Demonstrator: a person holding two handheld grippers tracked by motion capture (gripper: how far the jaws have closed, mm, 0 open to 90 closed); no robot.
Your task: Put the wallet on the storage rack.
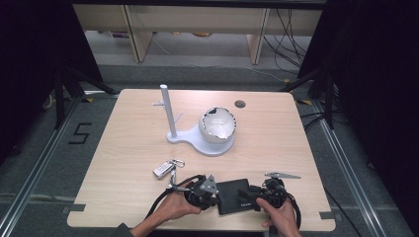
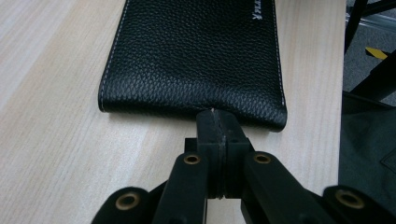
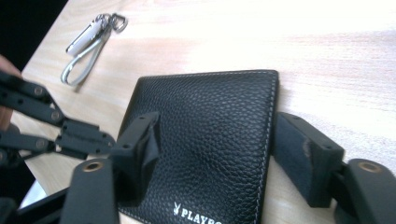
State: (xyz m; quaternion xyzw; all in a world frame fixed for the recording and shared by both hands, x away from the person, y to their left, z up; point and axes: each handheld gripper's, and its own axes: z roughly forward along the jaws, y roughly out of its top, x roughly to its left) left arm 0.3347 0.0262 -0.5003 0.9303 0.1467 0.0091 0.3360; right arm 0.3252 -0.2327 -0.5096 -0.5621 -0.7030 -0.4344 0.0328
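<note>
Showing black pebbled leather with pale stitching and white lettering on the wallet [image 3: 210,140]; gleaming silver on the key fob [image 3: 86,37]; lying pale wood-grained, the table [image 1: 123,148]; standing white, the holder stand [image 1: 197,138].

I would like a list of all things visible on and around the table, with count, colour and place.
wallet: one, black, near table edge, between the two grippers
key fob with ring: one, silver and white, left of centre
stand with bowl: one, white, table middle, upright post at its left
table: one, light wood, centre of room
hole cover: one, grey, far right of table
shelves: light wood, on floor behind table
left gripper: one, black, shut on wallet's edge
right gripper: one, black, jaws astride wallet, not pressing
hands: two, bottom edge
</note>
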